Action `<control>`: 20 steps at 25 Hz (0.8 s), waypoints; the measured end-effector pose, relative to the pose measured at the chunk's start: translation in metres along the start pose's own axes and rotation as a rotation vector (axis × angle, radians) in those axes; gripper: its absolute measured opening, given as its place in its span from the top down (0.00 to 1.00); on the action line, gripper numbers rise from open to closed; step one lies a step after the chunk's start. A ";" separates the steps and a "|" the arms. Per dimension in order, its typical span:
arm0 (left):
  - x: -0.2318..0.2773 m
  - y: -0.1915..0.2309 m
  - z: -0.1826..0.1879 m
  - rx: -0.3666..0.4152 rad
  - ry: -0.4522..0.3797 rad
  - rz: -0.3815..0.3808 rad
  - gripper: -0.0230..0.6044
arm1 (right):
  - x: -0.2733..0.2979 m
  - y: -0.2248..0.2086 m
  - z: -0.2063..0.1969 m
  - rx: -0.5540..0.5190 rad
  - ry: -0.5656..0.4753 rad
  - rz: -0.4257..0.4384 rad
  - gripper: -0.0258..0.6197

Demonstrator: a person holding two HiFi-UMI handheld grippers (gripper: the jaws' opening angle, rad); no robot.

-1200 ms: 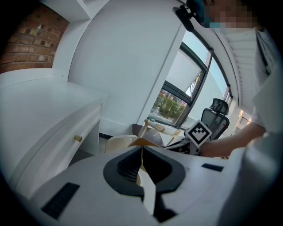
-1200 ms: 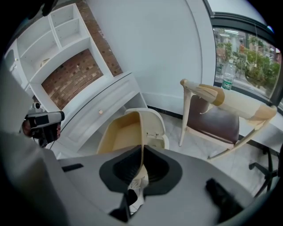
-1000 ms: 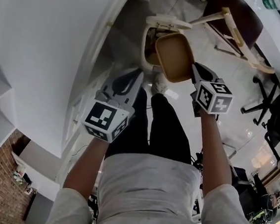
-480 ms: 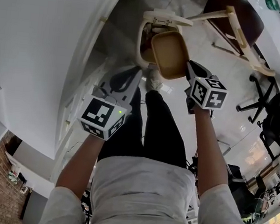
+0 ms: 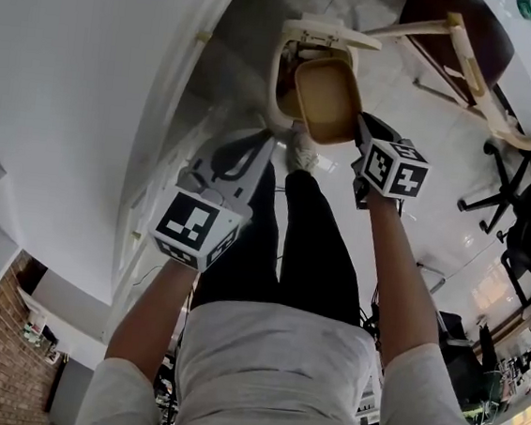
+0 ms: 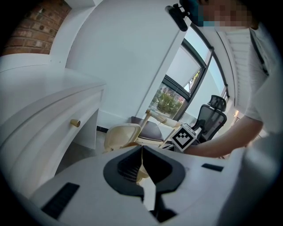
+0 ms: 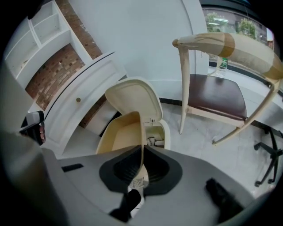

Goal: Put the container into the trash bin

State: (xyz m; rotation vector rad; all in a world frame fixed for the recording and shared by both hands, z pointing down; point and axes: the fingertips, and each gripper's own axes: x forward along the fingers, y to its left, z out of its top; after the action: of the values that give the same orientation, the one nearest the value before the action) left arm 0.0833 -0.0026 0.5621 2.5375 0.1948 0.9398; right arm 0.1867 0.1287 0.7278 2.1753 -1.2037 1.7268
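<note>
Beyond and to the right of the right fingers (image 7: pixel 161 170), a pale wooden chair (image 7: pixel 216 99) with a dark brown seat stood on a light tiled floor (image 7: pixel 208 145). A bottle (image 7: pixel 223 66) with green on it stood behind the chair. Left of these fingers curved a white cabinet (image 7: pixel 95 77) with a small brass knob (image 7: pixel 78 99). A brick wall (image 7: pixel 51 68) and white shelves (image 7: pixel 37 28) rose above it. Ahead and to the right of the left fingers (image 6: pixel 126 167), a black office chair (image 6: pixel 211 115) stood before a tall window (image 6: pixel 177 90) showing greenery.
</note>
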 end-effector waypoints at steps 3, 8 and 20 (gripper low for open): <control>0.002 0.005 -0.002 -0.016 -0.002 -0.001 0.94 | 0.010 -0.005 -0.004 0.018 0.002 -0.008 0.90; 0.006 0.010 -0.005 -0.017 0.004 -0.012 0.94 | 0.026 -0.009 -0.008 0.037 0.019 -0.027 0.90; 0.016 0.029 -0.010 -0.007 0.052 -0.043 0.94 | 0.073 -0.019 -0.021 0.078 0.087 -0.083 0.90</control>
State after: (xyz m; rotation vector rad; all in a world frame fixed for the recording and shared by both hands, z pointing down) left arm 0.0886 -0.0207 0.5911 2.4942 0.2606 0.9891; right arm 0.1846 0.1162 0.8047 2.1348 -1.0285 1.8422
